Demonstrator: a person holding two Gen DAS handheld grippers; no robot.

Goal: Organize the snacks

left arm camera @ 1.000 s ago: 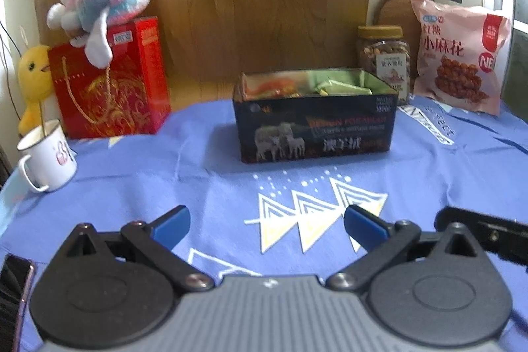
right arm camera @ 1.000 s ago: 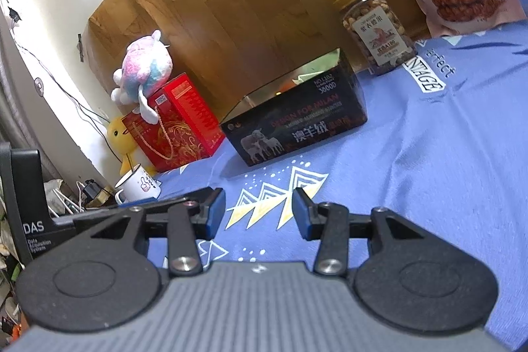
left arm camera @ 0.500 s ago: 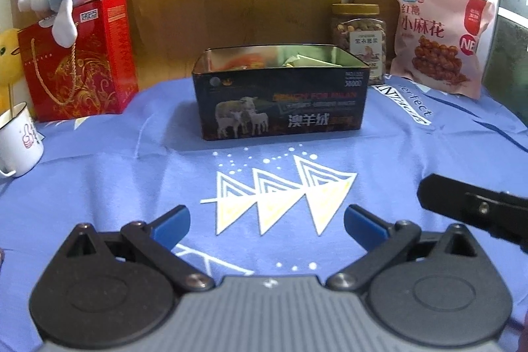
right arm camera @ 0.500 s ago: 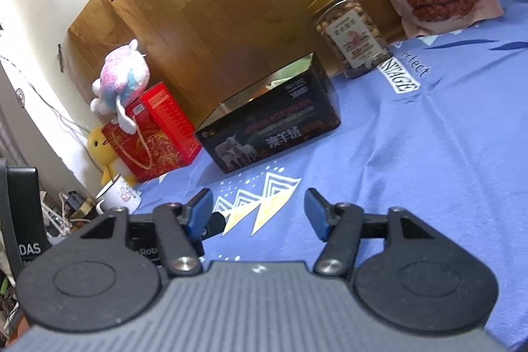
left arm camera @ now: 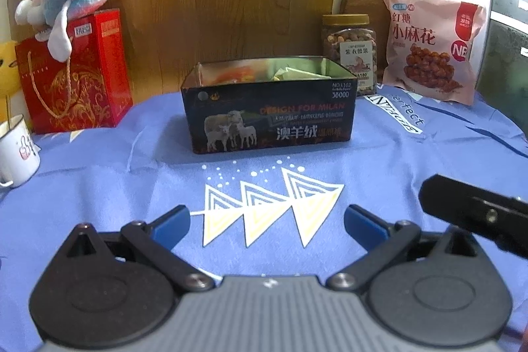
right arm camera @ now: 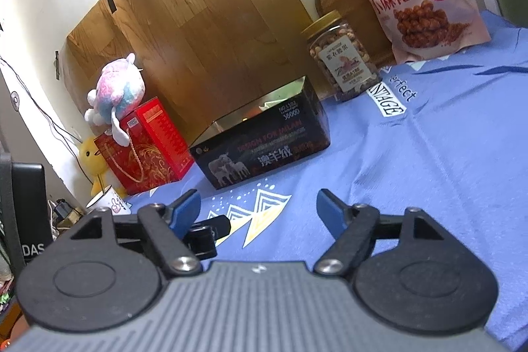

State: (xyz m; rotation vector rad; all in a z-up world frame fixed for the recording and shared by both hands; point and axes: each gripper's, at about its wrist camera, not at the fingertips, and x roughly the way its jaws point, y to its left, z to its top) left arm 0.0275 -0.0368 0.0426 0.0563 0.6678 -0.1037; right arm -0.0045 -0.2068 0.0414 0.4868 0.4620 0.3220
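Hovering low over the cloth (left arm camera: 412,154), left gripper (left arm camera: 266,221) and right gripper (right arm camera: 259,208) both gaping wide, holding nothing. Tin (left arm camera: 269,117) sitting mid-table, already holding packets; jar (left arm camera: 349,45) and bag (left arm camera: 429,45) standing behind. Probably between pickups; next likely needing 1 reach toward those.

A dark tin box (left arm camera: 269,117) bearing a sheep picture reads "DESIGN FOR MILAN", "澳羊绒", "NO.L102" and "3800D" on its front. The pink snack bag (left arm camera: 432,45) behind it is printed "红糖 小麻花", with a red roundel showing "NB" in the right wrist view. A label on the clear nut jar (left arm camera: 349,51) carries Chinese characters too small to read with certainty. The blue tablecloth (right arm camera: 445,154) shows "perfect" and a white patch ending "NTAGE". A black device (right arm camera: 28,220) at the left edge shows "DAS".
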